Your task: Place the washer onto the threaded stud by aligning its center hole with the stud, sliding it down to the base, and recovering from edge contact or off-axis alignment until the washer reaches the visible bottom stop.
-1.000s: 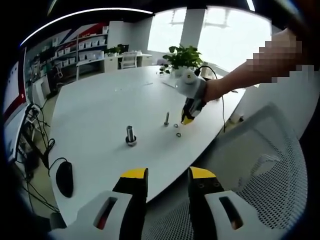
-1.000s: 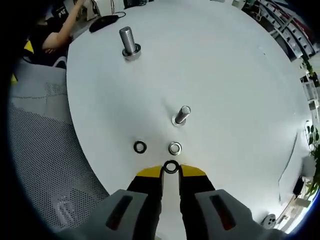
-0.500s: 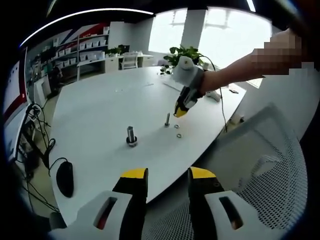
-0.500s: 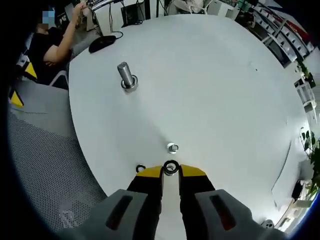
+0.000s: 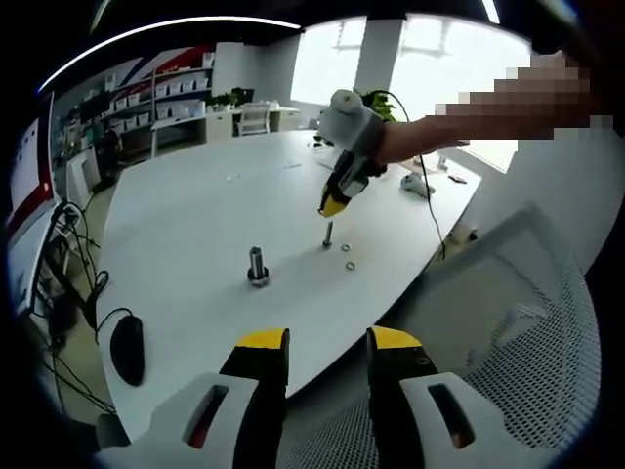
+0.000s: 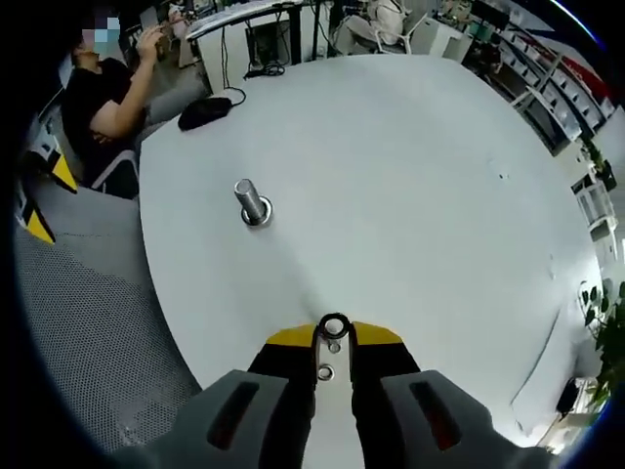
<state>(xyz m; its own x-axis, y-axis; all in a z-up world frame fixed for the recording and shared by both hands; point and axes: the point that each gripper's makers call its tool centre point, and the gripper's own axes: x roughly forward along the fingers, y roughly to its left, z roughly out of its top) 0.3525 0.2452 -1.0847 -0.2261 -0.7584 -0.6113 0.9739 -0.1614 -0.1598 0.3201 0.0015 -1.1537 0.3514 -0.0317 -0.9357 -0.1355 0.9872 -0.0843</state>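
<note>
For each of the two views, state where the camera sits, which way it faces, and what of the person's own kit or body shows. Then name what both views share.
Left gripper view: low off the table edge, looking across it; own jaws open, right gripper, forearm.
Right gripper view: above the table, looking down; right gripper holds a washer over the thin stud.
Shared: table, thick stud, thin stud.

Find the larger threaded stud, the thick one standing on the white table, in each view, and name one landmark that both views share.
Left gripper view: the larger stud stands left of centre on the white table, beyond that view's own claw.
Right gripper view: the same stud stands upper left of centre, above the right claw, which pinches a washer.
Shared landmark: the black mouse at the table's edge.
</note>
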